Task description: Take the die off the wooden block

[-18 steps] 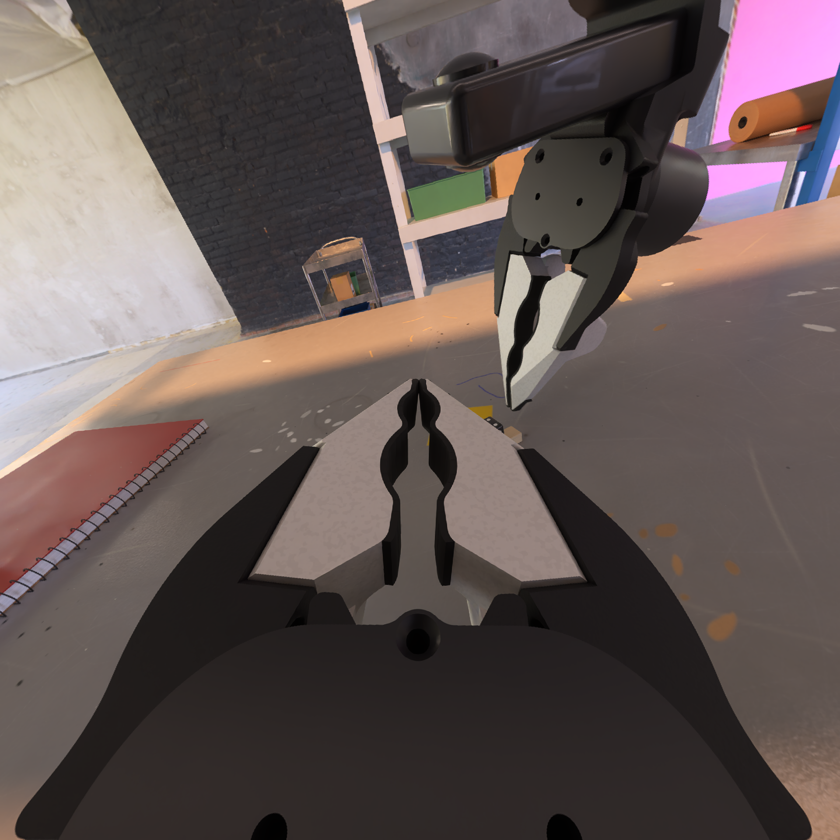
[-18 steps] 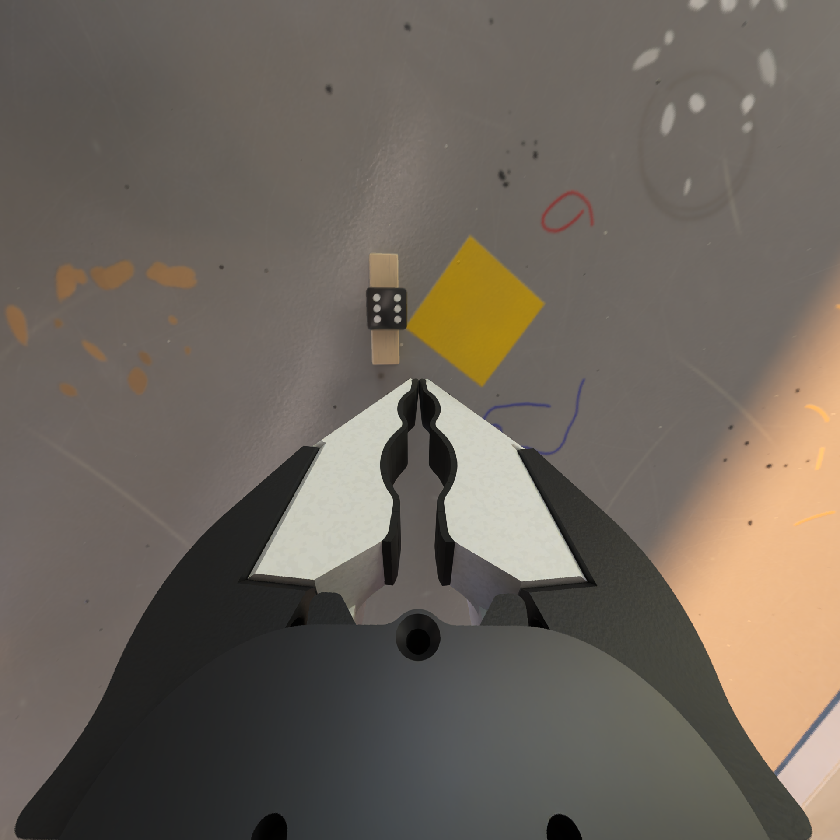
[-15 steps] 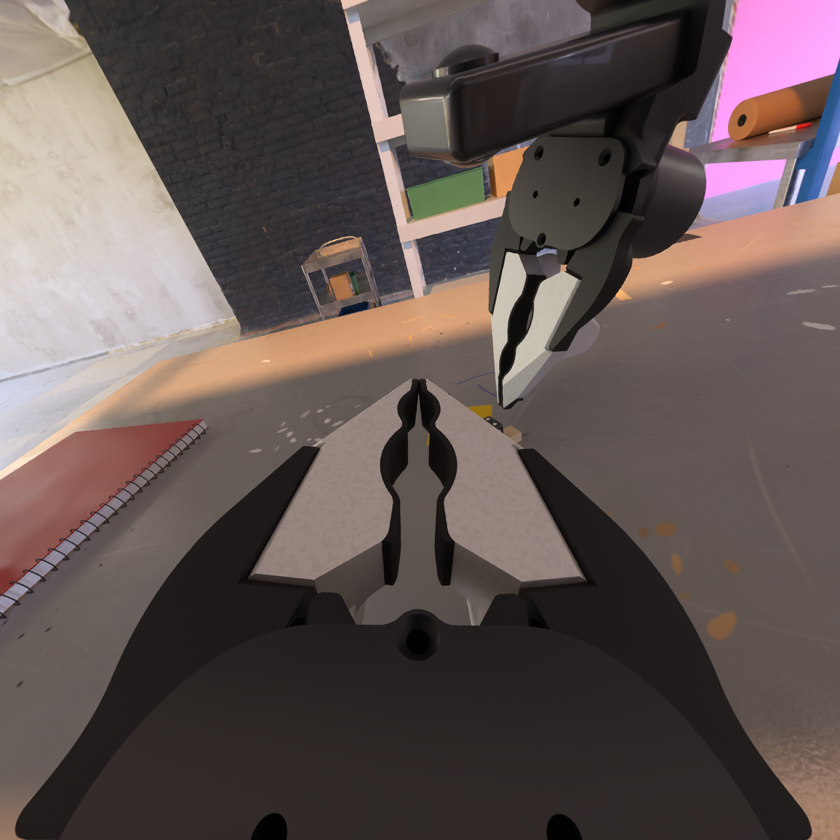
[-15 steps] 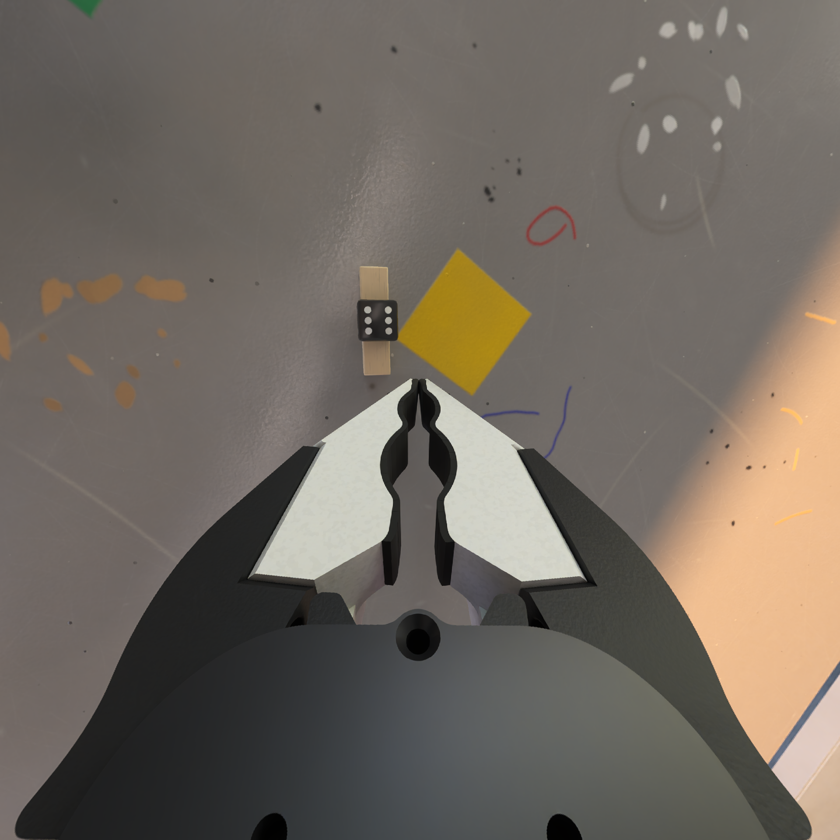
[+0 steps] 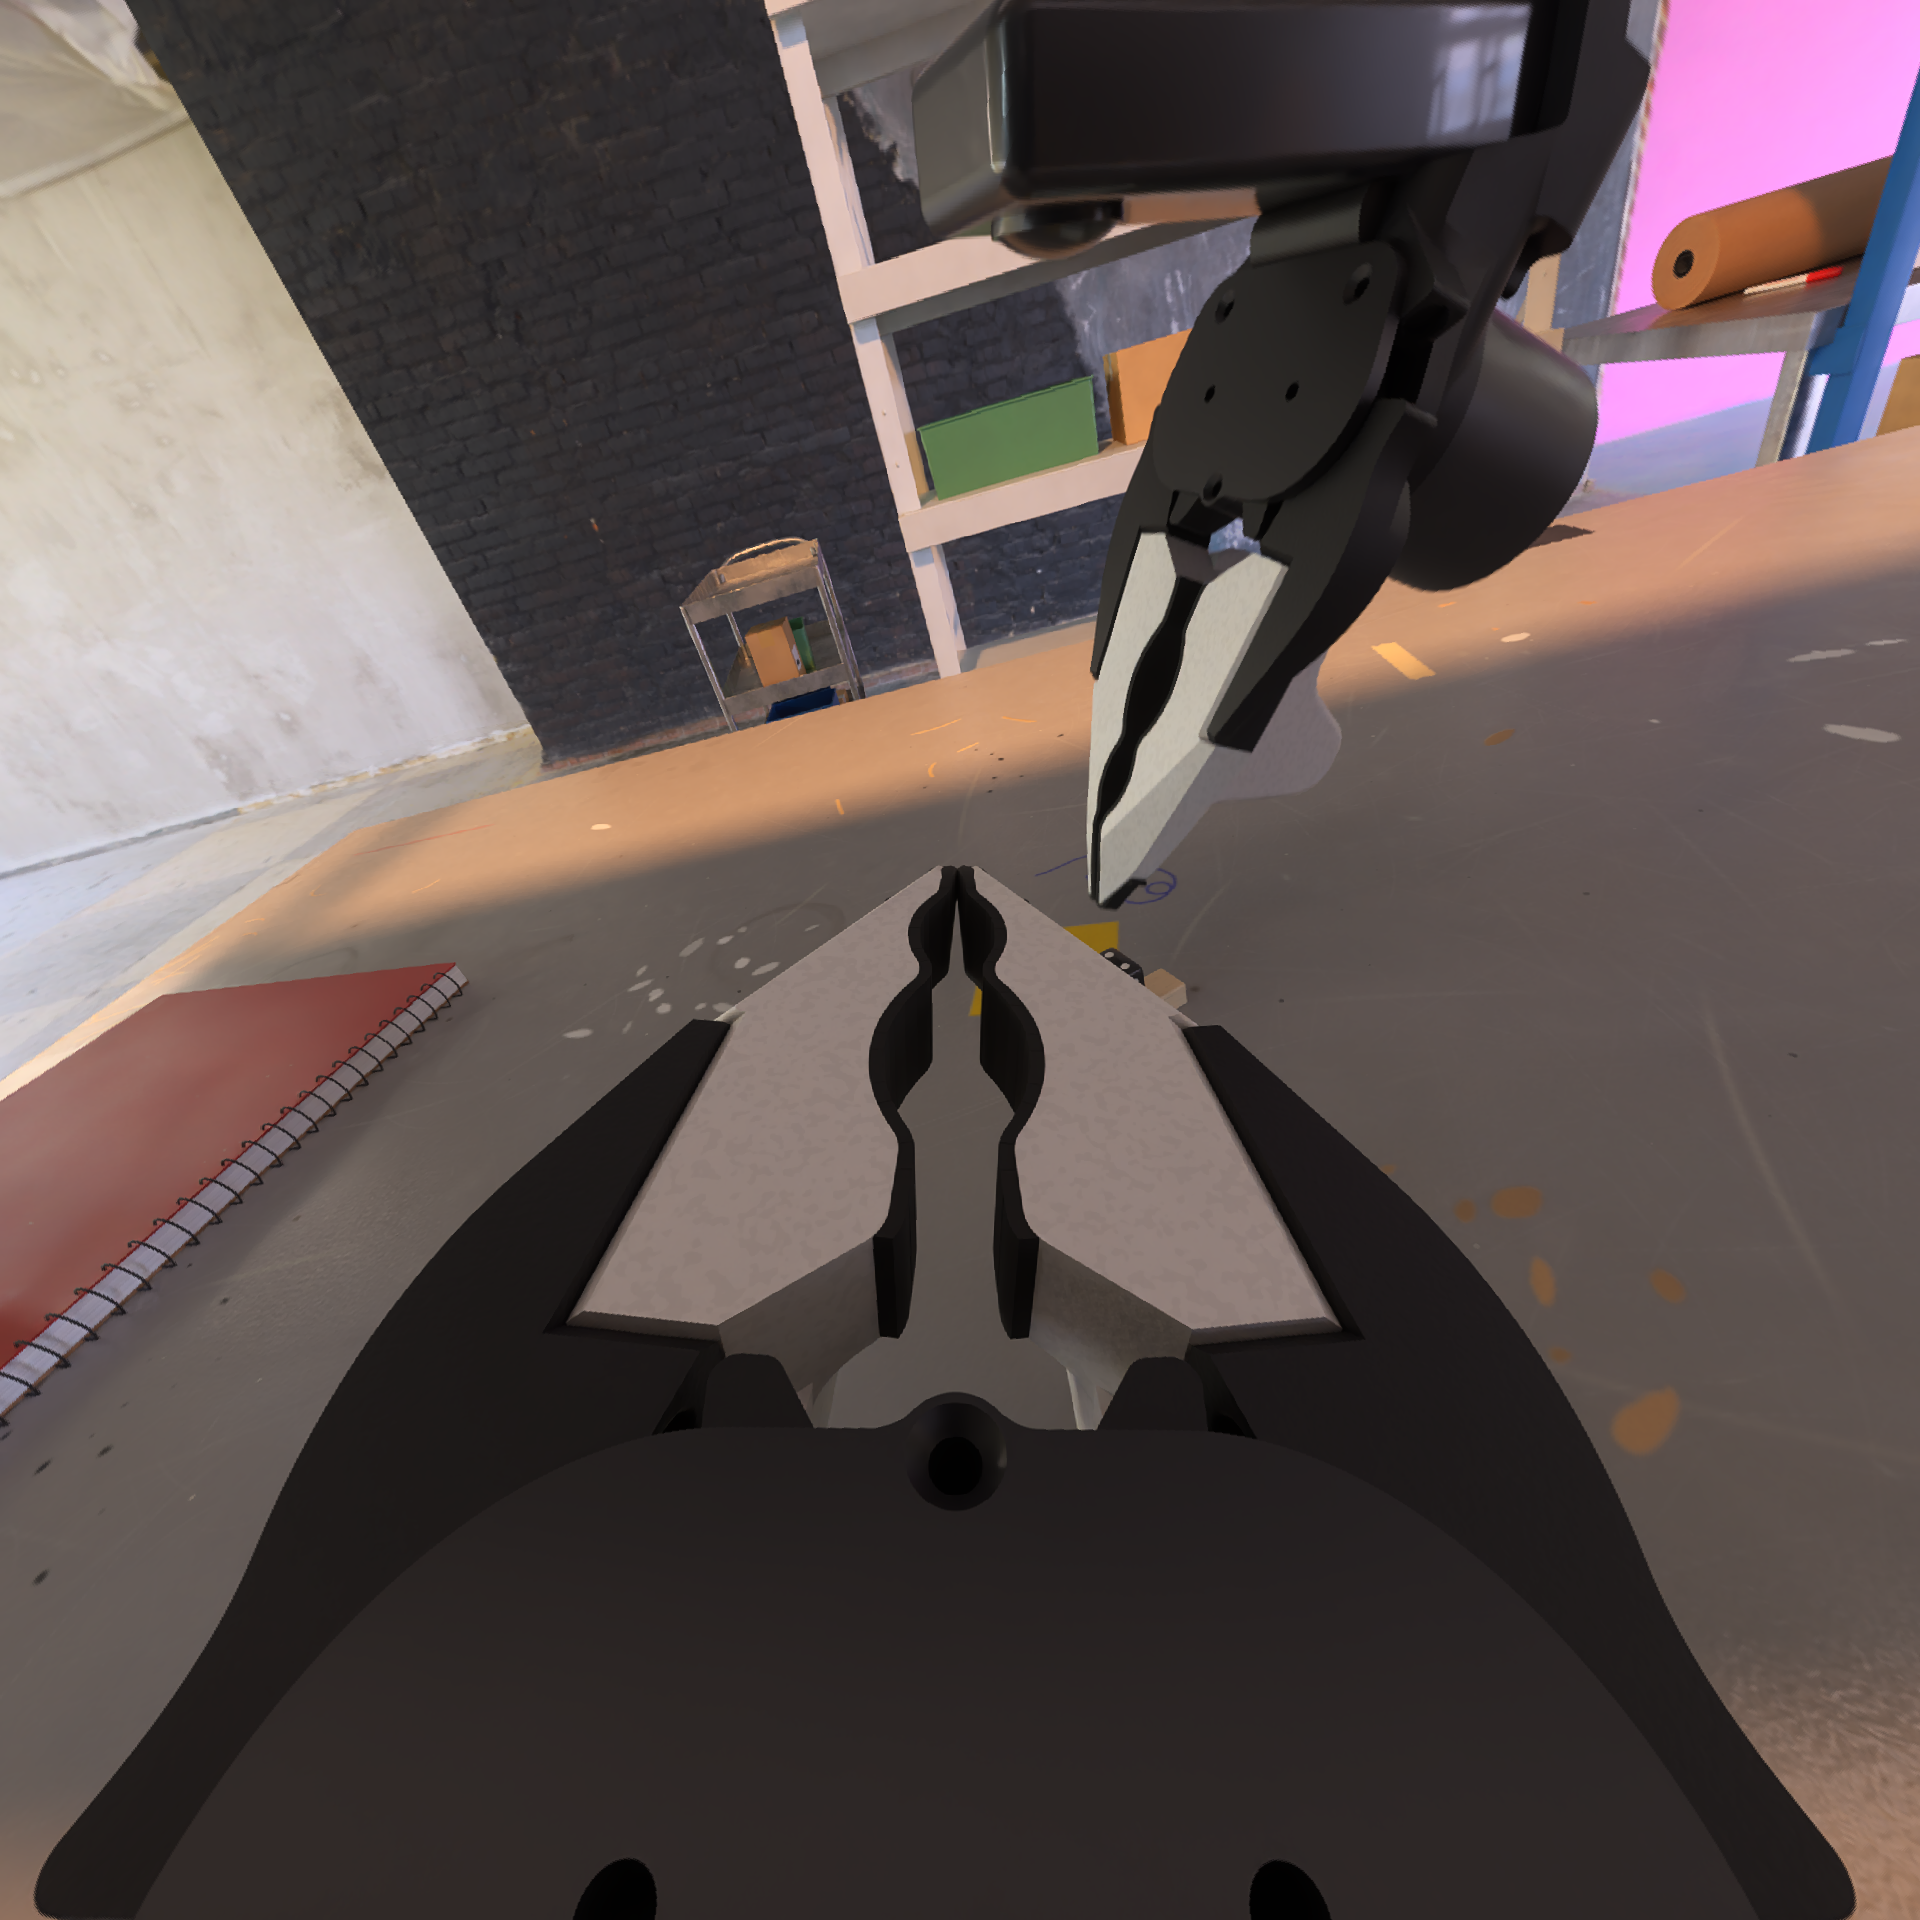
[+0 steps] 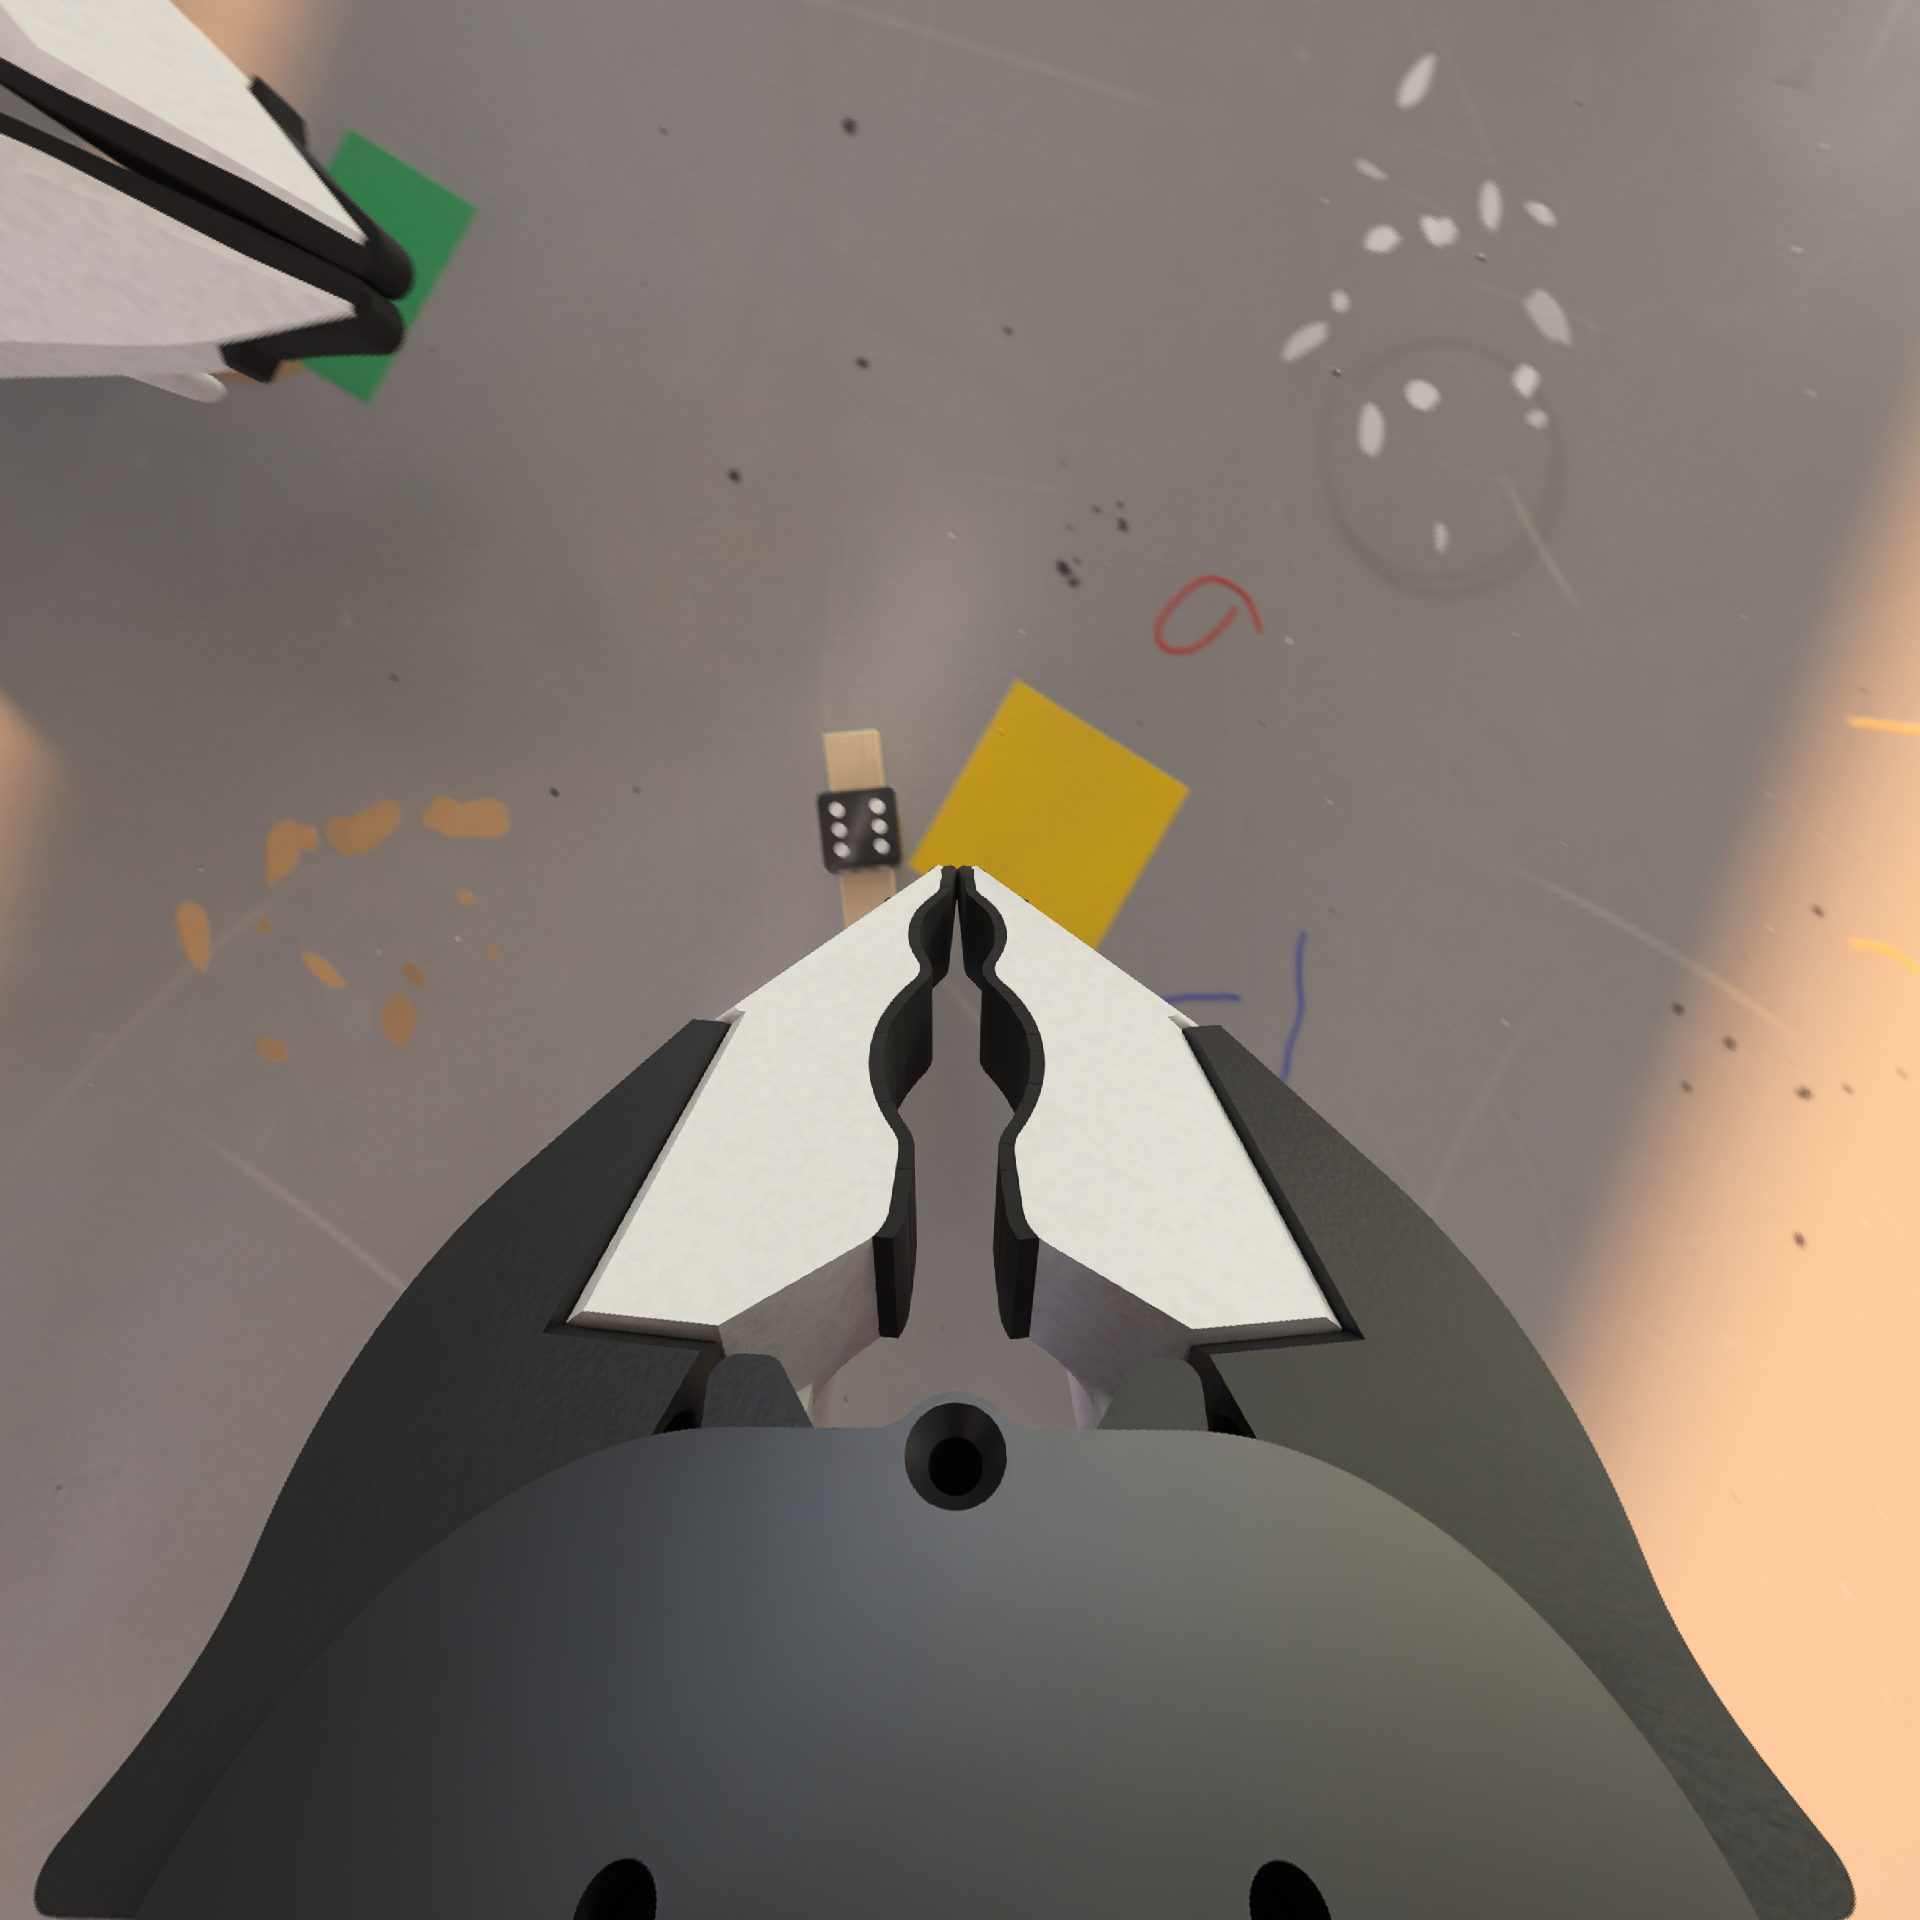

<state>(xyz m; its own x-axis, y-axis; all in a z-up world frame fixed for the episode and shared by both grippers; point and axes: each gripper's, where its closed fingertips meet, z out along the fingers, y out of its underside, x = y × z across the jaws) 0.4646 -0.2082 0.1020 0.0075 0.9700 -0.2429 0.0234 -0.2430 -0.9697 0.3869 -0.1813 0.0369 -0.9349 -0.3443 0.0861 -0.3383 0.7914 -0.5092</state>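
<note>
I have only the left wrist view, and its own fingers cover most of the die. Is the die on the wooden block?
Observer: Yes. The right wrist view shows the die sitting across the wooden block, six pips up.
Operator: Where is the right gripper aimed?
Observer: The right gripper is shut, its tips between the die and a yellow square.
Operator: Anything by my own tips?
Observer: The left gripper shows over a green square, away from the block.
</note>
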